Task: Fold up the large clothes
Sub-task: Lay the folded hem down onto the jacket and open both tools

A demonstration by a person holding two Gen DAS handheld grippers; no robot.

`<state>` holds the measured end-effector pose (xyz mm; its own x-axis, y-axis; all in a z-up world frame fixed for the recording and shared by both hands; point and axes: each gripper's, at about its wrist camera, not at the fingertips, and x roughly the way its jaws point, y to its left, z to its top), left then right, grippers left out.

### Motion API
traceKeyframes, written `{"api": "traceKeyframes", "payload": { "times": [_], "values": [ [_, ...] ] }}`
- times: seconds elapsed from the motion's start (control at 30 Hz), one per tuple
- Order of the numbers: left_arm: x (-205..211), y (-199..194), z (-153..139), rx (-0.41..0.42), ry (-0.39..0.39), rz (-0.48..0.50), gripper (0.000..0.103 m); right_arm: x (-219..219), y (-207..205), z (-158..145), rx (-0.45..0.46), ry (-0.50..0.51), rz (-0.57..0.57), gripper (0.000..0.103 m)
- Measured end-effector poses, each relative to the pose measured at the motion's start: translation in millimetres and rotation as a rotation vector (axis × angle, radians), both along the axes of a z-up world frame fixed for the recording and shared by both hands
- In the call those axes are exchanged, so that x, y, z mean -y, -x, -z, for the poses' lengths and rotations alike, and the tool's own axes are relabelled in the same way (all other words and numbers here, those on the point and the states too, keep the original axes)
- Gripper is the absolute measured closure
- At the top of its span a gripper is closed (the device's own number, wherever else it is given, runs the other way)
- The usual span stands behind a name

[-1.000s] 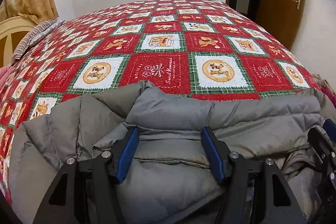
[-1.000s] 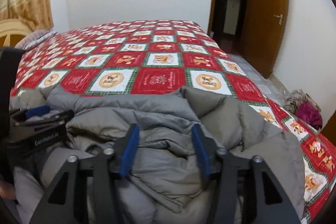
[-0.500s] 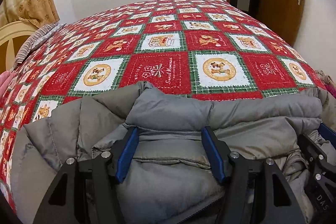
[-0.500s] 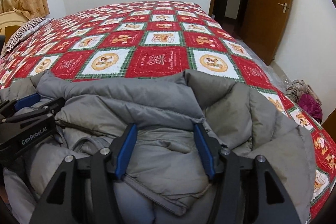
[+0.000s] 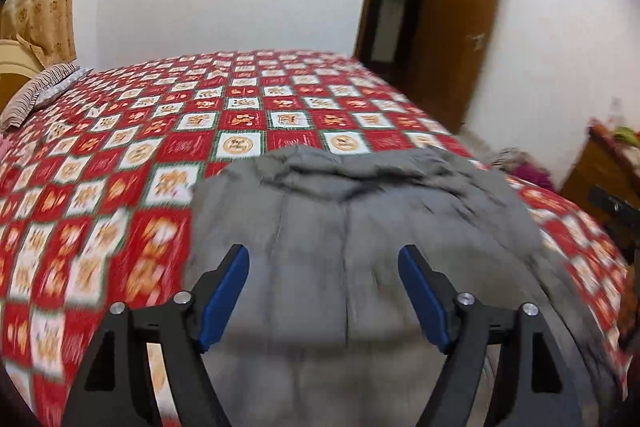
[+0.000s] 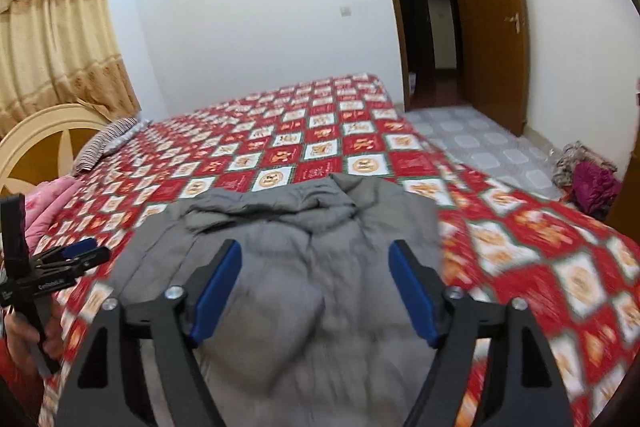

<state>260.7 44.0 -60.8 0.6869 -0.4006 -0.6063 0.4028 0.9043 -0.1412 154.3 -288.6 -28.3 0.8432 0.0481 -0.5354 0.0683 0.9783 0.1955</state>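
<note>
A grey padded jacket lies folded in a compact bundle on the red patterned bedspread; it also shows in the right wrist view. My left gripper is open and empty, raised above the jacket's near part. My right gripper is open and empty, also raised above the jacket. The left gripper also shows at the left edge of the right wrist view, off the jacket. Both views are motion-blurred.
A striped pillow and a pink cloth lie by the cream headboard at the left. A pile of clothes lies on the tiled floor at the right. A brown door stands open. A wooden cabinet stands at the right.
Both grippers have let go of the jacket, opened wide and pulled up and back. The jacket now lies folded on the bed. The grippers have moved apart.
</note>
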Motion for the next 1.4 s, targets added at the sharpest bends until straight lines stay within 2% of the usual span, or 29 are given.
{"api": "traceKeyframes", "payload": {
  "times": [0.17, 0.37, 0.47, 0.53, 0.63, 0.73, 0.8, 0.87, 0.9, 1.0, 1.07, 1.2, 1.4],
  "values": [
    [-60, 79, 1, -0.034, 0.054, 0.012, 0.023, 8, 111, -24, 0.004, 0.021, 0.018, 0.023],
    [-117, 149, 0, -0.048, 0.123, 0.013, 0.023, 19, 200, -51, 0.011, 0.028, 0.026, 0.023],
    [-132, 170, -7, -0.044, 0.120, 0.010, 0.023, 17, 224, -62, 0.027, 0.027, 0.007, 0.023],
    [-142, 180, -10, -0.045, 0.127, 0.016, 0.023, 14, 239, -67, 0.029, 0.025, -0.016, 0.019],
    [-155, 200, -18, -0.032, 0.106, 0.015, 0.023, 7, 254, -59, 0.010, 0.054, -0.007, 0.017],
    [-167, 223, -37, 0.037, 0.099, 0.050, 0.023, -1, 264, -46, -0.006, 0.042, -0.048, 0.017],
    [-175, 230, -58, 0.090, 0.108, 0.036, 0.022, -8, 268, -37, -0.011, 0.067, -0.073, 0.017],
    [-180, 233, -66, 0.090, 0.119, 0.091, 0.010, -11, 268, -23, -0.048, 0.082, -0.072, 0.015],
    [-179, 233, -64, 0.074, 0.093, 0.113, 0.005, -11, 266, -16, -0.075, 0.079, -0.070, 0.015],
    [-167, 229, -39, 0.052, -0.034, 0.089, 0.005, -9, 248, 23, -0.200, 0.058, -0.052, 0.015],
    [-159, 225, -13, 0.026, -0.072, 0.096, 0.005, -9, 241, 41, -0.236, 0.048, -0.045, 0.015],
    [-142, 196, 36, -0.109, -0.010, 0.137, 0.005, -15, 230, 58, -0.268, 0.079, -0.039, 0.015],
    [-118, 166, 78, -0.219, 0.069, 0.141, 0.005, -18, 215, 78, -0.313, 0.144, -0.007, 0.015]
  ]
}}
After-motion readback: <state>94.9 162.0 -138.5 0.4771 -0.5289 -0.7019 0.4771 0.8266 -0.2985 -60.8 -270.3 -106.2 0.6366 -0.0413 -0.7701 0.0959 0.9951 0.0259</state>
